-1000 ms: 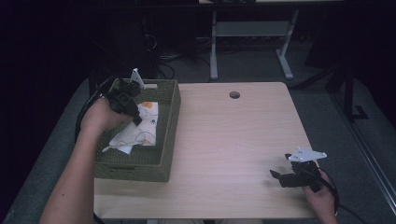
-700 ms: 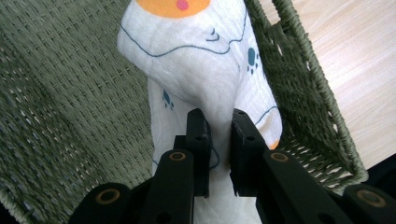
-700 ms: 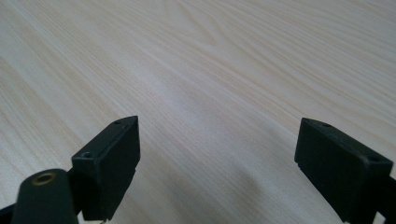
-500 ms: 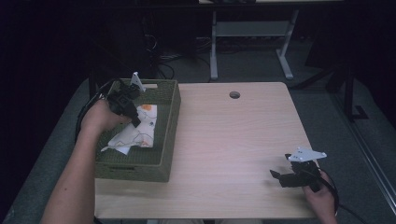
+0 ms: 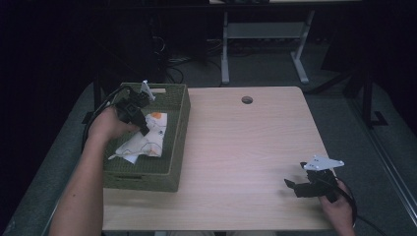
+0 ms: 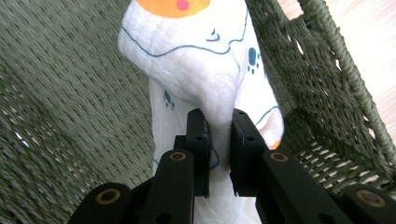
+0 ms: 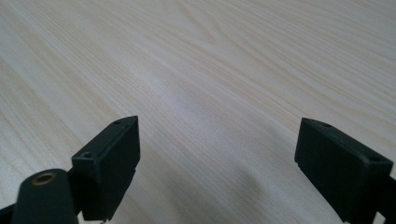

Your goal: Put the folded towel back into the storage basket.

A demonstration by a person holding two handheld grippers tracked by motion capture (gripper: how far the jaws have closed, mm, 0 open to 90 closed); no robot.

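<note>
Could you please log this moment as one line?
left hand-held gripper: shut on sock | sock: in basket | right hand-held gripper: open, above table

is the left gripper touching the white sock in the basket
Touching: the left gripper view shows the left gripper pinching a fold of the white sock.

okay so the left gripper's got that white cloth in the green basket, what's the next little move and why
Probably lift it straight up. The left gripper has its jaws pinched on a fold of the white cloth, which lies inside the woven basket, so it likely has to clear the wall before going anywhere. The right gripper waits open over bare table.
</note>
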